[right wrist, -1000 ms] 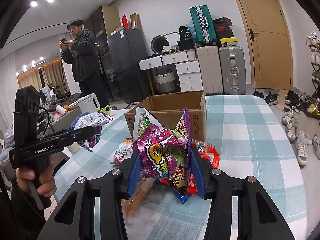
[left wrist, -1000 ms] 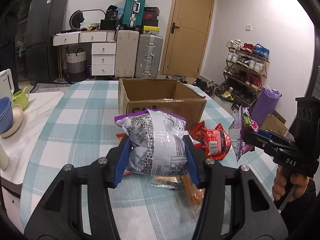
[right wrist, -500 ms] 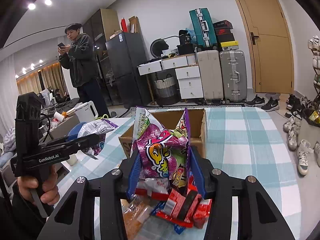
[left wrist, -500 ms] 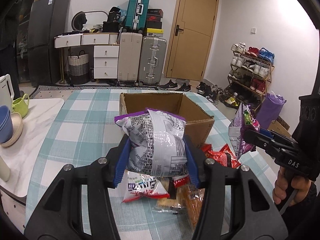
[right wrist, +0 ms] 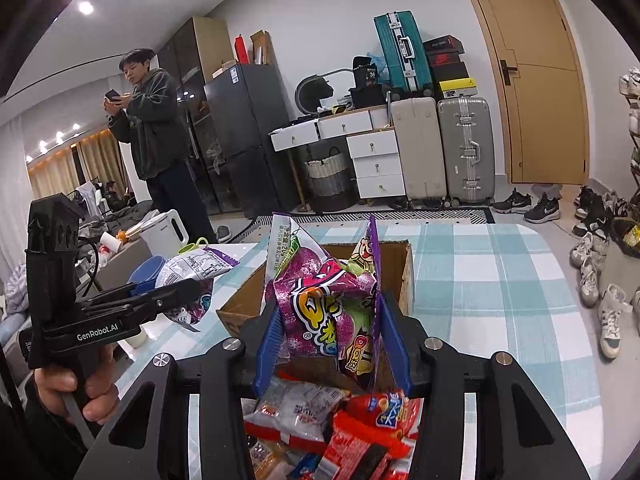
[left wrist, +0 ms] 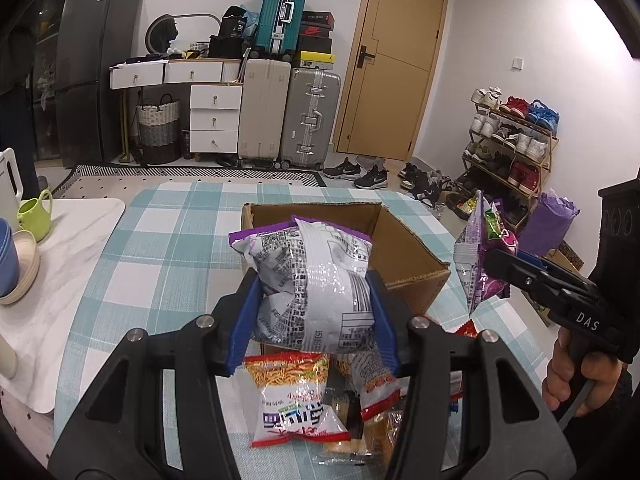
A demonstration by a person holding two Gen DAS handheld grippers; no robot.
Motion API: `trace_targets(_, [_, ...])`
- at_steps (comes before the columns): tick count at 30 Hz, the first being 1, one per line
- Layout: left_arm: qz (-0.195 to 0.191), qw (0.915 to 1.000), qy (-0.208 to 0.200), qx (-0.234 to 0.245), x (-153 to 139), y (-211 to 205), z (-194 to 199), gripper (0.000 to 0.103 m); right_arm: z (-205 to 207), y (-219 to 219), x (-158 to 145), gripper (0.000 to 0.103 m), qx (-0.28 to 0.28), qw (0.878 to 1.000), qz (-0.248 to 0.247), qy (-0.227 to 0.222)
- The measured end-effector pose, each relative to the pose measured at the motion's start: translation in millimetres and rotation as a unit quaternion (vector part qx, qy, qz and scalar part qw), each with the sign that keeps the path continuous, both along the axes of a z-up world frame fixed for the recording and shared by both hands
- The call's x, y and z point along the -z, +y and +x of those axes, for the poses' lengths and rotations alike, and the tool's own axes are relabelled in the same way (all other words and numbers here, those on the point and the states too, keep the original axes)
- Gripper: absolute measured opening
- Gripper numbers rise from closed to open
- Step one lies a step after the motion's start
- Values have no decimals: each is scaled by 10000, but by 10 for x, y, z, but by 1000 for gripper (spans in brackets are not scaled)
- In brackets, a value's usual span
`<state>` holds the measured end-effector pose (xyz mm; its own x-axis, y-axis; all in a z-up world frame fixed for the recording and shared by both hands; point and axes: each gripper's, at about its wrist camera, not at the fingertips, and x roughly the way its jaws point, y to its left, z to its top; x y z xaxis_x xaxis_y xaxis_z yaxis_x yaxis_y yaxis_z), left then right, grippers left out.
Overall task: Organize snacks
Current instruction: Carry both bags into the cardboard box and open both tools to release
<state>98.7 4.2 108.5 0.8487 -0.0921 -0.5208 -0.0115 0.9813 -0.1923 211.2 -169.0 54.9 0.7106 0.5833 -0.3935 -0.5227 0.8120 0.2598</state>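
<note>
Both grippers, left (left wrist: pixel 314 312) and right (right wrist: pixel 332 338), pinch upright bags; the open box (left wrist: pixel 404 256) lies just beyond the fingers.

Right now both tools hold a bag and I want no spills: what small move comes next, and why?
Probably ease the left tool forward over the cardboard box before opening it. Its silver bag is clamped at the box's near edge, above the loose packets on the table, so releasing here might miss.

Two grippers, left (left wrist: pixel 314 320) and right (right wrist: pixel 334 340), each hold one bag: a silver bag (left wrist: pixel 316 284) and a purple bag (right wrist: pixel 328 304). One box (left wrist: pixel 404 256) stands on the tabletop (left wrist: pixel 160 248). Three suitcases (left wrist: pixel 264 112) stand by the wall.
</note>
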Motion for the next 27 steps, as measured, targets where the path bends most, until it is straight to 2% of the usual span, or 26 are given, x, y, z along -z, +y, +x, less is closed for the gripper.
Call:
trace_targets(11, [-38,10000,65,1,42,15,463,48,351,139,-61,47,-17,10000,-44,68])
trace_targets(18, [-27,9999,133,21,96,14,764,48,547,234,15,47,-72,9998,-98,167])
trace_targets(27, [30,9996,277,29,305,21,1072,48,740,307,145,47,-126,9995,-157,245])
